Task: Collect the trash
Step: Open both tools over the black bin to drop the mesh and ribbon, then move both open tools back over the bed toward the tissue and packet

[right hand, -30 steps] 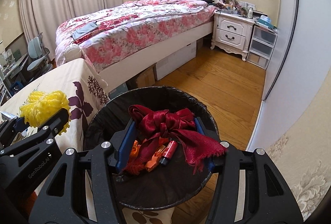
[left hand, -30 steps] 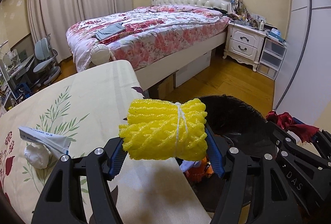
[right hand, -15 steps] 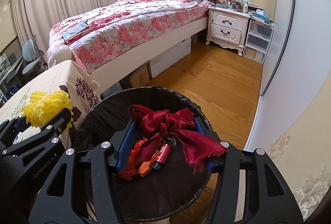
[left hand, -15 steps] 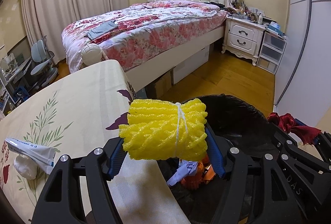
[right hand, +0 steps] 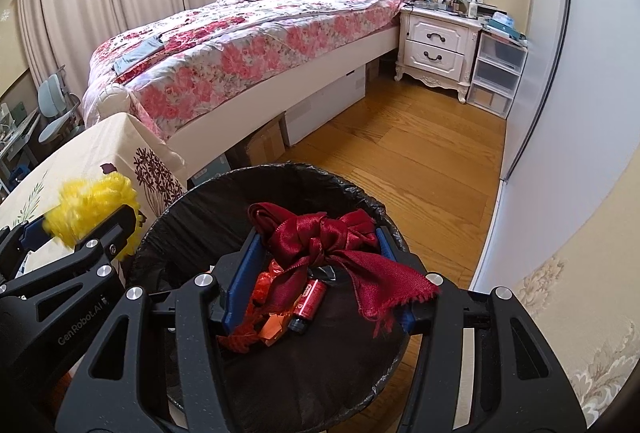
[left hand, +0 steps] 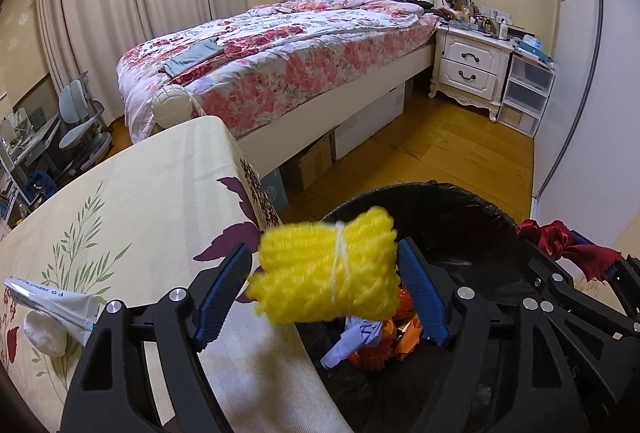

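Note:
My left gripper has its jaws spread apart; a yellow foam net bundle tied with white string sits loose and blurred between the fingers, at the left rim of the black-lined trash bin. The bundle and the left gripper also show in the right wrist view. My right gripper is shut on a dark red ribbon bow above the open bin. Orange wrappers and a small red bottle lie inside.
A table with a cream floral cloth is left of the bin; a white tube and a white wad lie on it. Beyond are a bed, a nightstand, a wooden floor and a wardrobe wall.
My left gripper moved right over the bin's rim and its jaws opened; the yellow bundle came loose and is blurred. My right gripper moved further over the bin, still holding the ribbon.

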`<control>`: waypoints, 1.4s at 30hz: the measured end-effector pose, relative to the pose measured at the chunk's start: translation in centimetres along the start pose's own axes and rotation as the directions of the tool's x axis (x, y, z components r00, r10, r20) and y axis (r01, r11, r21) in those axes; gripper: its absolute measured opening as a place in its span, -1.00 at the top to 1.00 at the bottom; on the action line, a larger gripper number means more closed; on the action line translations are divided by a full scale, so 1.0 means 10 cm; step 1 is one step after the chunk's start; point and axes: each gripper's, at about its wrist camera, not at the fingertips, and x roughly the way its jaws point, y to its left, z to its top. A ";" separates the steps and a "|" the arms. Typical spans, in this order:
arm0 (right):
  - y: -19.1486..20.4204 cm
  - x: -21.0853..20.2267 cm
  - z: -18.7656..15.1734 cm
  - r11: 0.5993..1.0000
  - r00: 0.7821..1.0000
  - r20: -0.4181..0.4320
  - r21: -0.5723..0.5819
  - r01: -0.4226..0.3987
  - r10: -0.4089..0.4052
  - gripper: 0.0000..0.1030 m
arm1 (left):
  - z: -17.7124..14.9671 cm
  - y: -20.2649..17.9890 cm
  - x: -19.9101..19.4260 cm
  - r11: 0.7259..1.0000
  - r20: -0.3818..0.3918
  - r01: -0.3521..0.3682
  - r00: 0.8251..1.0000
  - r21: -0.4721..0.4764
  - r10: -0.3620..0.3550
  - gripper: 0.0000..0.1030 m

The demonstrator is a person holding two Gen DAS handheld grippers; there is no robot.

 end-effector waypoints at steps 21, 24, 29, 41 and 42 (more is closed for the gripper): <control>-0.15 -0.09 0.02 0.998 0.997 0.044 0.039 0.058 -0.059 -0.34 | 0.01 0.03 0.02 1.000 0.006 -0.013 1.000 -0.007 0.013 -0.64; -0.18 -0.11 0.02 0.997 0.997 0.046 0.045 0.064 -0.066 -0.37 | 0.00 0.03 0.00 1.000 0.011 -0.013 1.000 -0.008 0.013 -0.65; -0.19 -0.14 0.02 0.996 0.996 0.053 0.045 0.075 -0.077 -0.49 | 0.01 0.04 -0.02 1.000 0.016 -0.014 1.000 -0.014 0.014 -0.66; -0.18 -0.26 0.00 0.996 0.994 0.066 0.039 0.081 -0.084 -0.71 | -0.01 0.22 -0.21 0.998 0.040 -0.023 0.999 -0.056 0.025 -0.73; -0.17 -0.28 0.00 0.996 0.994 0.067 0.037 0.079 -0.081 -0.72 | -0.02 0.24 -0.23 0.998 0.042 -0.026 0.999 -0.060 0.029 -0.73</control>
